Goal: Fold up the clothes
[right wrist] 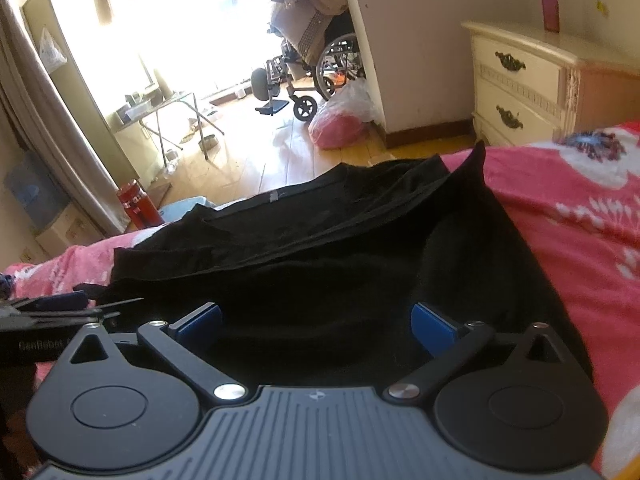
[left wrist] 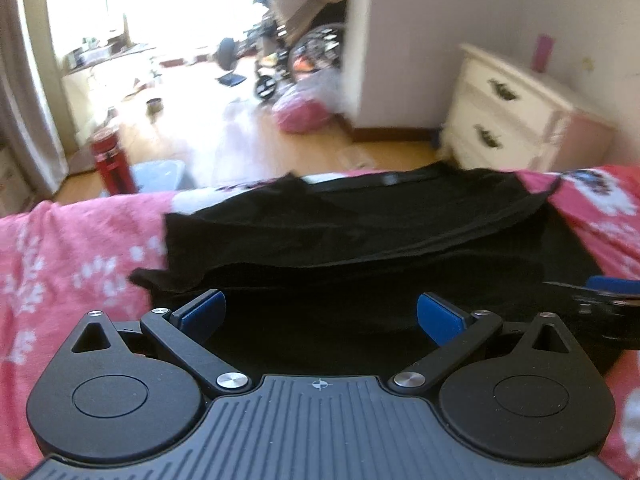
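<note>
The right claw [right wrist: 318,322] stands wide, its blue pads [right wrist: 434,326] clear of the black garment [right wrist: 320,240] below them. The left claw [left wrist: 320,314] is also spread wide and grips nothing. In the right view's lower left, the left claw's body bears the partly readable word "GenRobot". The garment lies loosely folded across the middle of the frame on a pink flowered bedspread [right wrist: 580,220]. Beyond stand a cream dresser [right wrist: 520,80], a wheelchair [right wrist: 312,76] and a red canister [right wrist: 138,204].

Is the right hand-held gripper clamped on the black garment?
No, the right hand-held gripper stands wide open above the black garment.
</note>
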Action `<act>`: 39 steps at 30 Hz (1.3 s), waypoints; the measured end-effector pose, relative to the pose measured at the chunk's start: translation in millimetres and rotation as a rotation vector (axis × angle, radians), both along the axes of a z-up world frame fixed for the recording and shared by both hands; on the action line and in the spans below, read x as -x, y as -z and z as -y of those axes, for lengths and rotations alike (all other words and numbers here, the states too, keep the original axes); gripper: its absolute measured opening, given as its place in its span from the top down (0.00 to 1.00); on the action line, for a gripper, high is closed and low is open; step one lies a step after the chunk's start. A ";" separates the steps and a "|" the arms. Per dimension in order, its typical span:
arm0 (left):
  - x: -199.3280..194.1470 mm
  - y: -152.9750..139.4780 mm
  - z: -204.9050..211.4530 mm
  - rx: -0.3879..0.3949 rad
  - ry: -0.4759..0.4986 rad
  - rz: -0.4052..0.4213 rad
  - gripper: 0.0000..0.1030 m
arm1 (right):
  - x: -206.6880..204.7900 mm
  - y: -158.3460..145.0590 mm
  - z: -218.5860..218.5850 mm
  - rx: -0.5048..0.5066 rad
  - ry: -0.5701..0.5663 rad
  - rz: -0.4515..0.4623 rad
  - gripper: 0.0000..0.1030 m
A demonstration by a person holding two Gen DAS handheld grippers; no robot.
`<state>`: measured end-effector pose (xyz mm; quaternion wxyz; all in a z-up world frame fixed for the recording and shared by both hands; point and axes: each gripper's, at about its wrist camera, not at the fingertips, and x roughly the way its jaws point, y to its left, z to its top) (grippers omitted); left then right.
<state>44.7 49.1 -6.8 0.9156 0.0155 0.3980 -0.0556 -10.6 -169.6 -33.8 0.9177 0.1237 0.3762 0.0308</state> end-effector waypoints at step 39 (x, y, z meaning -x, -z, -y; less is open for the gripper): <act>-11.4 35.7 -89.9 -0.248 0.250 0.066 0.43 | -96.7 36.2 -200.3 0.510 -1.040 0.198 0.81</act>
